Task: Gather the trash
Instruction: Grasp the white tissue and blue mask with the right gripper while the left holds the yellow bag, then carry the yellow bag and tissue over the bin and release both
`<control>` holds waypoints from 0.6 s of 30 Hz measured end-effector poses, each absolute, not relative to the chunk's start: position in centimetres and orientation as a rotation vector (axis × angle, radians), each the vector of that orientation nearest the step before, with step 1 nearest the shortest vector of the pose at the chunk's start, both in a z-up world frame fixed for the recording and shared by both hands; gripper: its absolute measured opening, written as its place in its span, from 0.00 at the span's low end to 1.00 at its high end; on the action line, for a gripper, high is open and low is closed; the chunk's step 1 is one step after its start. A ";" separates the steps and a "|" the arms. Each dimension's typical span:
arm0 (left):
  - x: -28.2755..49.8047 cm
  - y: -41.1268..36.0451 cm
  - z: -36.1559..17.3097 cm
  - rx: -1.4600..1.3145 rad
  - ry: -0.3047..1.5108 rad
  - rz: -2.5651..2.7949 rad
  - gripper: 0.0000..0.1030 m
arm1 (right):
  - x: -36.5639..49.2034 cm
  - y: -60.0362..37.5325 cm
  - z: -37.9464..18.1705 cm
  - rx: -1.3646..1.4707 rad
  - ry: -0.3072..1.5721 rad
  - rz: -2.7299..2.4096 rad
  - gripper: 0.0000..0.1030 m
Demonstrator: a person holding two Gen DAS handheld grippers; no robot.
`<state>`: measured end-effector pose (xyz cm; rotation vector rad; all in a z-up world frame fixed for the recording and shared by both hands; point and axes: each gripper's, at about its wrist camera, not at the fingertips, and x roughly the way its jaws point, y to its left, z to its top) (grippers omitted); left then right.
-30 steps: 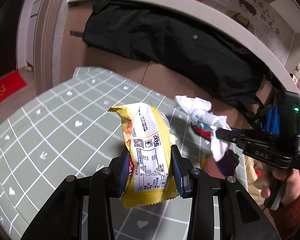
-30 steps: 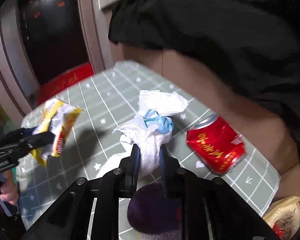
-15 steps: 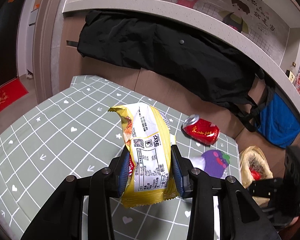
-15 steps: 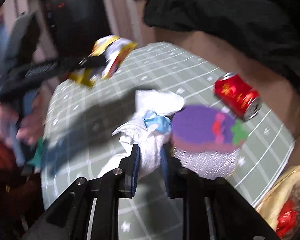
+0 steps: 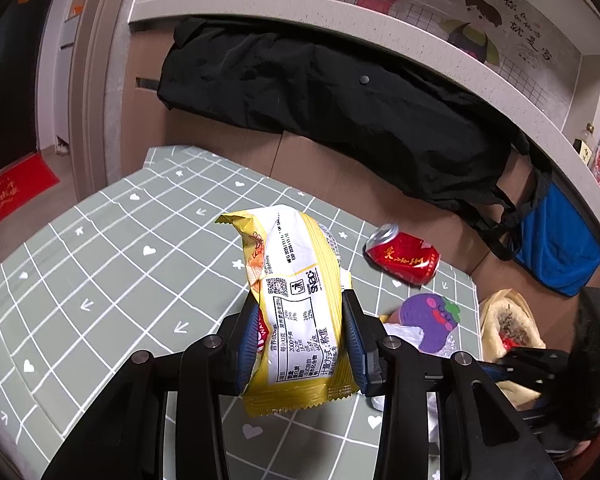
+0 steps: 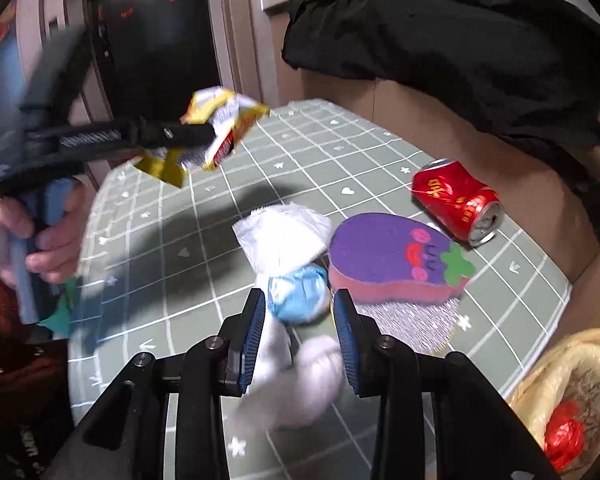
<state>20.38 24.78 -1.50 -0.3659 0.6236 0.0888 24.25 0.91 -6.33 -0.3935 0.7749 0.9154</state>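
My left gripper [image 5: 302,342] is shut on a yellow snack wrapper [image 5: 296,308] and holds it above the green checked table [image 5: 112,264]. In the right wrist view the wrapper [image 6: 216,128] and left gripper show at upper left. My right gripper [image 6: 300,340] now has its jaws apart, and the blurred white tissue wad with a blue piece [image 6: 296,292] sits loose between them. A red can [image 6: 456,200] lies on its side at the table's far right; it also shows in the left wrist view [image 5: 404,256].
A purple eggplant-shaped sponge [image 6: 396,264] lies beside the tissue. A yellowish bag with trash inside [image 6: 568,404] hangs open past the table's right edge. A black jacket [image 5: 340,92] drapes over the counter behind. A blue bag [image 5: 556,248] hangs at right.
My right gripper has opened and the tissue wad has come loose between the fingers. It swung back toward the bag side. The left gripper keeps holding the wrapper.
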 end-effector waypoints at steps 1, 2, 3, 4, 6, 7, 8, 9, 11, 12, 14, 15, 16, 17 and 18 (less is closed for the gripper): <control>20.3 24.8 -1.4 -0.357 0.620 0.093 0.38 | 24.5 1.8 -6.9 -0.408 0.785 0.898 0.33; 20.3 24.9 -1.4 -0.352 0.620 0.094 0.38 | 24.9 2.5 -7.5 -0.416 0.798 0.880 0.33; 20.2 25.0 -1.4 -0.350 0.620 0.093 0.38 | 25.1 3.0 -8.1 -0.419 0.813 0.867 0.33; 20.1 25.1 -1.4 -0.351 0.621 0.094 0.38 | 25.5 3.6 -8.9 -0.416 0.840 0.862 0.35; 20.0 25.5 -1.5 -0.357 0.624 0.101 0.38 | 26.2 3.8 -9.5 -0.364 0.877 0.889 0.48; 20.0 25.8 -1.6 -0.363 0.626 0.107 0.38 | 26.6 4.1 -10.0 -0.343 0.919 0.889 0.48; 20.0 25.9 -1.6 -0.369 0.628 0.109 0.38 | 26.8 4.3 -10.4 -0.342 0.937 0.887 0.49; 20.0 26.1 -1.8 -0.378 0.631 0.111 0.38 | 26.9 4.6 -10.8 -0.336 0.957 0.903 0.48; 20.1 26.3 -1.9 -0.386 0.632 0.109 0.38 | 26.4 4.9 -10.9 -0.347 0.938 0.877 0.42; 20.1 26.2 -1.9 -0.382 0.631 0.111 0.38 | 26.2 5.0 -10.6 -0.354 0.911 0.879 0.33; 20.1 25.9 -1.7 -0.368 0.628 0.115 0.38 | 25.6 4.8 -9.3 -0.331 0.849 0.916 0.32; 20.2 25.8 -1.5 -0.362 0.624 0.116 0.38 | 25.6 4.5 -8.4 -0.301 0.823 0.939 0.31; 20.2 25.5 -1.1 -0.356 0.613 0.116 0.38 | 25.7 4.1 -7.3 -0.270 0.792 0.946 0.31; 20.2 25.3 -0.7 -0.348 0.601 0.116 0.38 | 25.8 3.6 -6.2 -0.254 0.759 0.934 0.31; 20.3 24.9 -0.1 -0.336 0.584 0.116 0.38 | 25.9 3.3 -5.5 -0.242 0.733 0.925 0.31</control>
